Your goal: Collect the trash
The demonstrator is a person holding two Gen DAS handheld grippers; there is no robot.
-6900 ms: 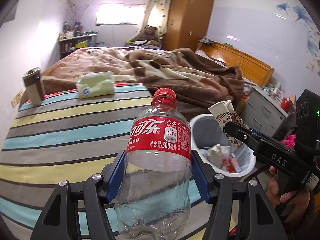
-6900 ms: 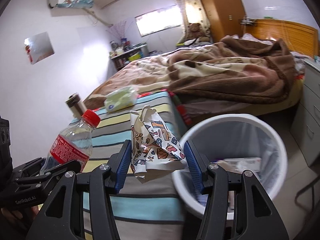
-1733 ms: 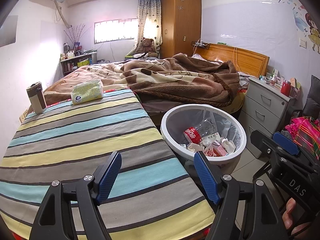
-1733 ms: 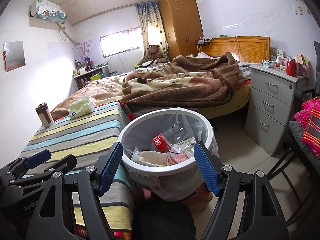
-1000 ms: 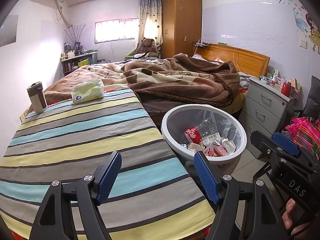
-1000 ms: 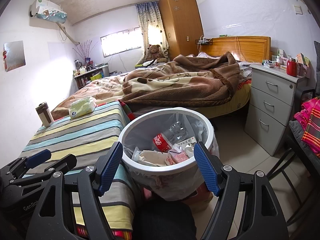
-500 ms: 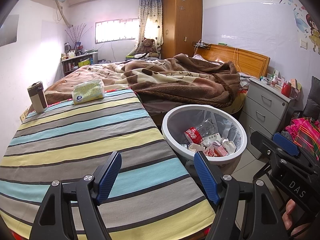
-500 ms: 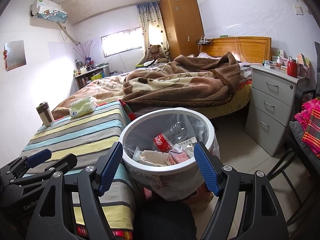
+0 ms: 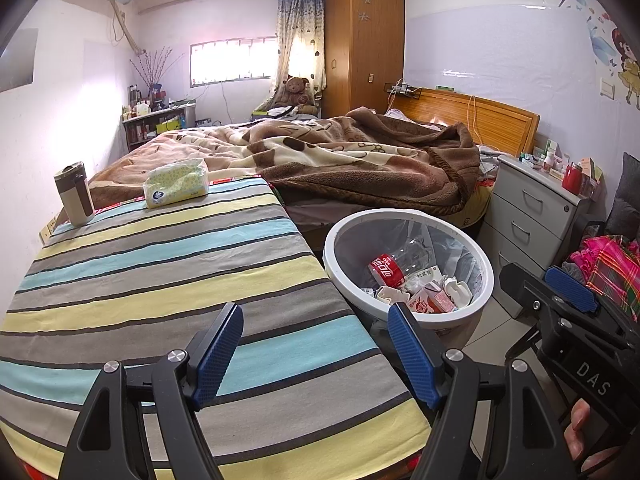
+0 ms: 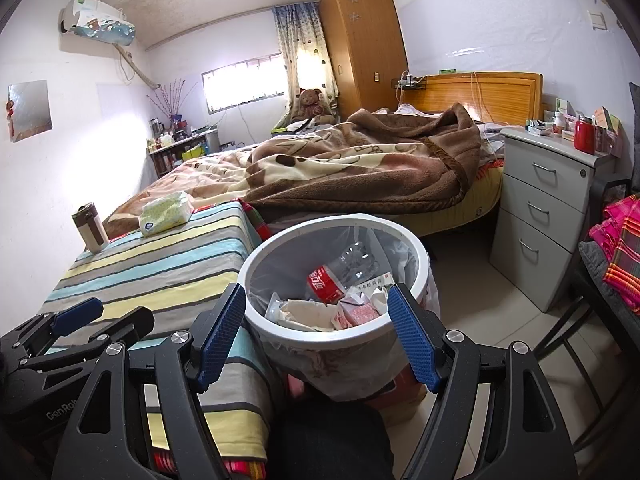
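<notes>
A white trash bin [image 9: 410,217] with a clear liner stands on the floor beside the striped table [image 9: 160,272]. Inside it lie a clear cola bottle with a red label [image 9: 387,270], crumpled paper and small cartons. The bin also shows in the right wrist view [image 10: 336,330], with the bottle [image 10: 326,278] in it. My left gripper [image 9: 316,344] is open and empty above the table's near right corner. My right gripper [image 10: 316,328] is open and empty, just in front of the bin's near rim.
A tissue pack [image 9: 176,182] and a brown-and-white tumbler [image 9: 74,194] stand at the table's far end. A bed with a brown blanket [image 9: 360,160] lies behind. A grey drawer cabinet [image 9: 532,216] stands right of the bin. A chair with bright cloth [image 10: 616,248] is at the far right.
The bottle and the crumpled paper that the grippers held 6.9 s ago now lie in the bin. Over the last second nothing has visibly moved.
</notes>
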